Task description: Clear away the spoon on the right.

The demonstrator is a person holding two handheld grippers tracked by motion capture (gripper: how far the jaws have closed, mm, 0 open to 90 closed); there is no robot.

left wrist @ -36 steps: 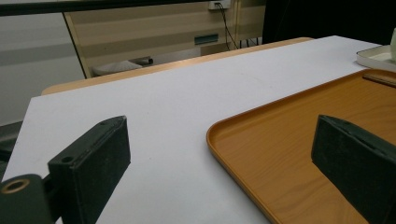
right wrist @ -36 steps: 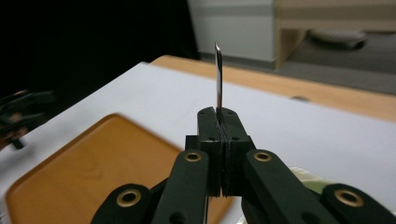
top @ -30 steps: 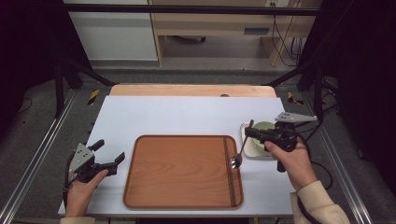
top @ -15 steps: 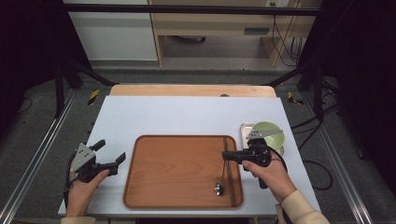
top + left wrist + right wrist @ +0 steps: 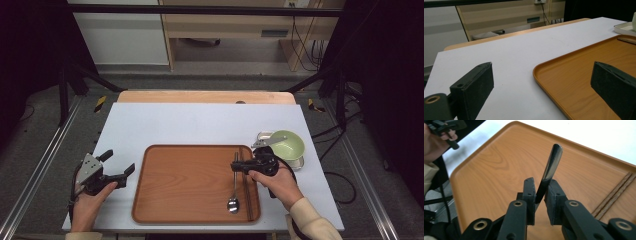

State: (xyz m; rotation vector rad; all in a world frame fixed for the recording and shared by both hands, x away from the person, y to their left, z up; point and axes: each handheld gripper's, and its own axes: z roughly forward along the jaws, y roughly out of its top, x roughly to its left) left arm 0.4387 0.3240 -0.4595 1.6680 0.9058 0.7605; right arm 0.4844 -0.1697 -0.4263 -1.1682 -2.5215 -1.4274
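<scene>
A: Where is the spoon [image 5: 234,186]?

B: On the tray [image 5: 185,185], near the tray's right edge, just left of the chopsticks [image 5: 246,190] that lie along that edge. Its bowl points toward the front edge of the tabletop [image 5: 200,122], and the handle runs back toward the far side.

A: And the right claw [image 5: 236,167]?

B: It sits at the handle's far end. In the right gripper view the handle [image 5: 550,170] stands between the two pads, leaning toward the right one. The jaws have just been opening, and a narrow gap shows on the left side of the handle, so the pads no longer press on it.

A: Is the spoon resting on the tray?

B: From the high view its bowl lies on the wood; whether the handle end touches down I cannot tell.

A: The left claw [image 5: 119,165]?

B: It is by the front-left corner of the tabletop, just left of the tray, jaws spread wide with nothing between them. The left gripper view shows bare tabletop and the tray's left rim [image 5: 541,75] between its pads.

A: Anything else?

B: A green bowl [image 5: 286,144] near the right edge of the tabletop, behind the right hand [image 5: 278,183].
</scene>
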